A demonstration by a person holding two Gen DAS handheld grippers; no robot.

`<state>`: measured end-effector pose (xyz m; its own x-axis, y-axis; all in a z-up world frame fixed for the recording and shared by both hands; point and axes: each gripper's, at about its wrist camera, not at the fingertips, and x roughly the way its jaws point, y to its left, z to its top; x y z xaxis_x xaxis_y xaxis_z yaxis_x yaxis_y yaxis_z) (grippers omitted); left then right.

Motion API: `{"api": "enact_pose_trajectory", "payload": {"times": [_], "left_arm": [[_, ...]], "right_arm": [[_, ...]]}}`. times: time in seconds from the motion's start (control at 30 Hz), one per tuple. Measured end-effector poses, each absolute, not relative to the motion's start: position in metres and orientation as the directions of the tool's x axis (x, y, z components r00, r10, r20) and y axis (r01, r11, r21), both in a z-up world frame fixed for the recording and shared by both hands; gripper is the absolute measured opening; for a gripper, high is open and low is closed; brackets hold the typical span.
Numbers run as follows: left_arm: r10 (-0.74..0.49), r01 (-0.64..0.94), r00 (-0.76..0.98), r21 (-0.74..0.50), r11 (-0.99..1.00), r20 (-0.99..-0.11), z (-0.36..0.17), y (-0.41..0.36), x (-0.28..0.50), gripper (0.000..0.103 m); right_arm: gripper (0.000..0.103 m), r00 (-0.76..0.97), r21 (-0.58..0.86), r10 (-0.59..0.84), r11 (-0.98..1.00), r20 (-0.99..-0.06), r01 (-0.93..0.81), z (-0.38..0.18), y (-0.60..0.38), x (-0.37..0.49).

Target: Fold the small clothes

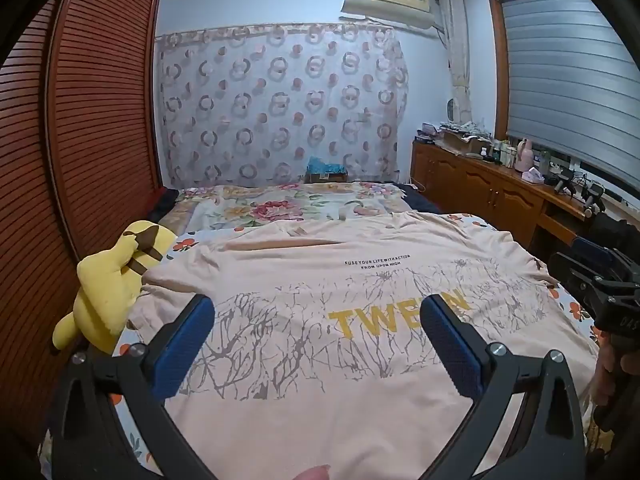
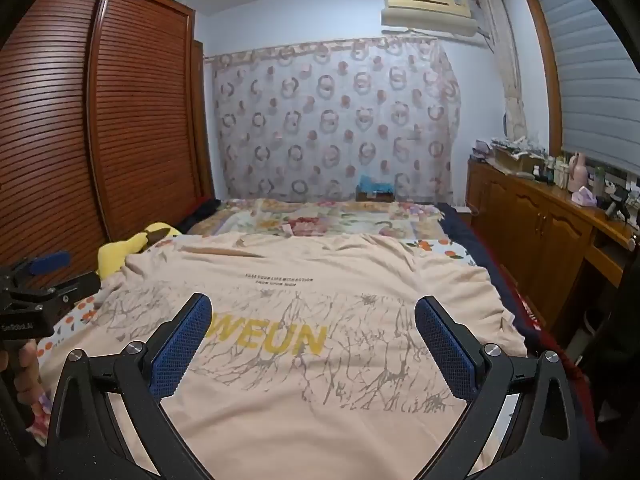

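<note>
A pale pink T-shirt [image 1: 320, 280] with yellow letters and a grey branch print lies spread flat on the bed, collar end far from me. It also shows in the right wrist view [image 2: 304, 300]. My left gripper [image 1: 318, 312] is open and empty, hovering over the shirt's lower left part. My right gripper [image 2: 314, 312] is open and empty over the lower right part. Each gripper appears at the edge of the other's view: the right one [image 1: 600, 280], the left one [image 2: 36, 280].
A yellow plush toy [image 1: 116, 280] lies at the shirt's left edge by the slatted wooden wardrobe [image 1: 80, 120]. A floral quilt [image 1: 288, 204] covers the far bed. A wooden cabinet [image 1: 480, 184] with clutter runs along the right.
</note>
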<state>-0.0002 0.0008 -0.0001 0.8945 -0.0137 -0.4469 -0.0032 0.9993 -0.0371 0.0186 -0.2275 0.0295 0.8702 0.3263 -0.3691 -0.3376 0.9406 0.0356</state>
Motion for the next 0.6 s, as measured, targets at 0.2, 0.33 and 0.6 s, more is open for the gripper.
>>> {"api": "enact_pose_trajectory", "payload": {"times": [0.2,0.33,0.6], "left_arm": [[-0.009,-0.007,0.896,-0.033,0.999,-0.443,-0.0009,0.0031,0.0026,0.103],[-0.005,-0.008,0.900,-0.029,1.000,-0.436,-0.0005,0.0021,0.0006,0.103],[-0.004,-0.008,0.901,-0.026,1.000,-0.434,0.0022,0.0014,-0.0010,0.103]], "right_arm": [[0.103,0.868,0.033,0.325,0.941,-0.377,-0.338,0.0295,-0.2271,0.0182],[0.103,0.867,0.029,0.324,0.940,-0.378,-0.339,0.0294,-0.2264,0.0180],[0.103,0.866,0.030,0.325,0.940,-0.380,-0.340,0.0293,-0.2256,0.0176]]}}
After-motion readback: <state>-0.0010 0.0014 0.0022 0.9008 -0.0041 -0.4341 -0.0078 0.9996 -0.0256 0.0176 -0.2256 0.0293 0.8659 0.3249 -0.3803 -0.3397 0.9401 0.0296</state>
